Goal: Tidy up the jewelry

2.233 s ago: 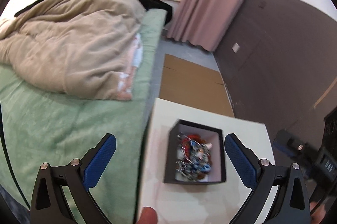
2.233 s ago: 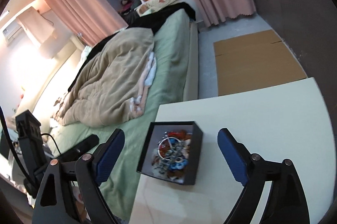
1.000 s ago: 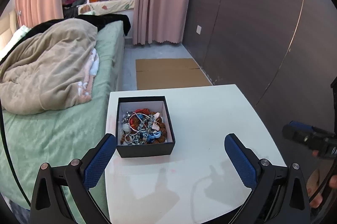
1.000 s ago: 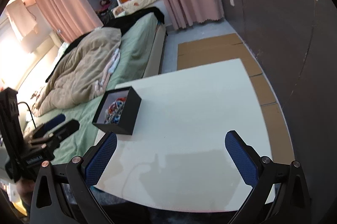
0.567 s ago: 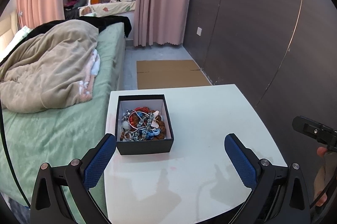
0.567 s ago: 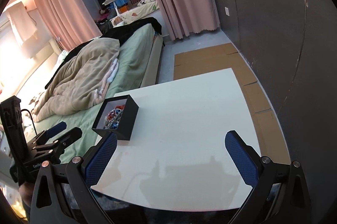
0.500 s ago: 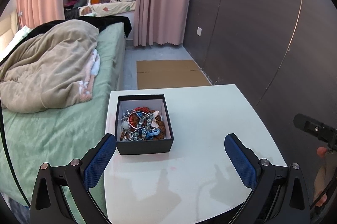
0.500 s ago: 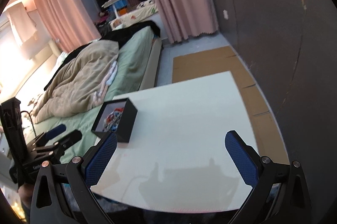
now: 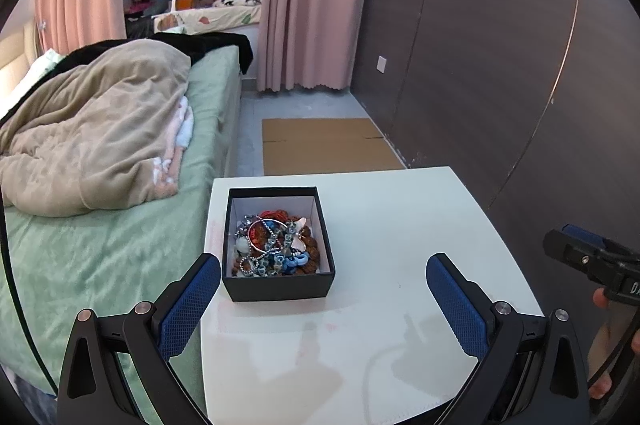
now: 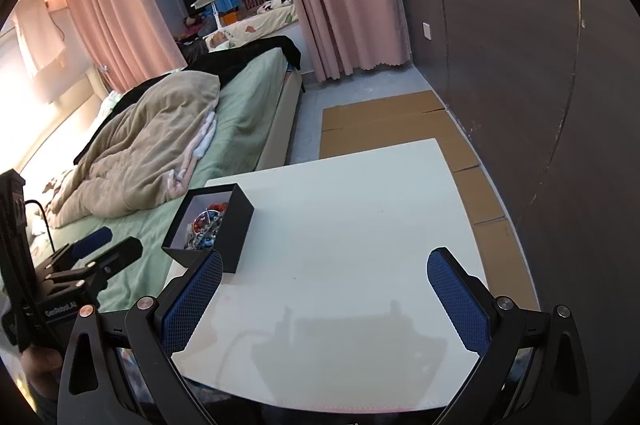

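Observation:
A black open box [image 9: 279,284] with a white lining stands near the left edge of a white table [image 9: 392,225]. It holds a tangled heap of jewelry [image 9: 276,245]: red, blue and silver beads and chains. My left gripper [image 9: 323,297] is open and empty, just in front of the box. My right gripper [image 10: 325,291] is open and empty over the table's near part, with the box [image 10: 208,225] to its left. Each view shows the other gripper at its edge.
A bed [image 9: 120,225] with a green sheet and a beige blanket runs along the table's left side. A dark wall panel [image 9: 500,65] stands to the right. Flat cardboard [image 9: 324,145] lies on the floor beyond the table. Pink curtains [image 9: 312,5] hang at the back.
Both grippers have pulled back and up from the box, so the whole table shows. In the last half second the views have shifted only slightly. Both stay open.

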A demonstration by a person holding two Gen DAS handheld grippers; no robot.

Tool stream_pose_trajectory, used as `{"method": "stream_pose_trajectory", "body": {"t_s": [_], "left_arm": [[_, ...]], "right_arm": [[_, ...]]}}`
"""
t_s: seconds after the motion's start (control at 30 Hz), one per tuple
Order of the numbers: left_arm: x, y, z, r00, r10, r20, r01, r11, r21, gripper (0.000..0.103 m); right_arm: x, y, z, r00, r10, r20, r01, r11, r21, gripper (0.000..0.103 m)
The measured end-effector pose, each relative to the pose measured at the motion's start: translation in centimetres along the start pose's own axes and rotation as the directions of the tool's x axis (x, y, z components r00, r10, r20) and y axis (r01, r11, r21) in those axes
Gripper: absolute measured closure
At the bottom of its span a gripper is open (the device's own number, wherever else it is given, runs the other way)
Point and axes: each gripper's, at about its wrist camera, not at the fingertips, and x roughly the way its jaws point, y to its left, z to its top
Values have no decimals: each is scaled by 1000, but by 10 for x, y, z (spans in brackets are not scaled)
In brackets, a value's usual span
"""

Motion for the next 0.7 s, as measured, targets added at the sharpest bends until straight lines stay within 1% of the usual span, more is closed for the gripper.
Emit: {"method": "stream_pose_trajectory", "body": {"t_s": [0.7], "left_arm": [[6, 1, 5, 1000, 8, -4, -8, 1000, 5, 0]], "right_arm": [[4, -1, 2, 1000, 10, -6, -10, 1000, 17, 0]]}}
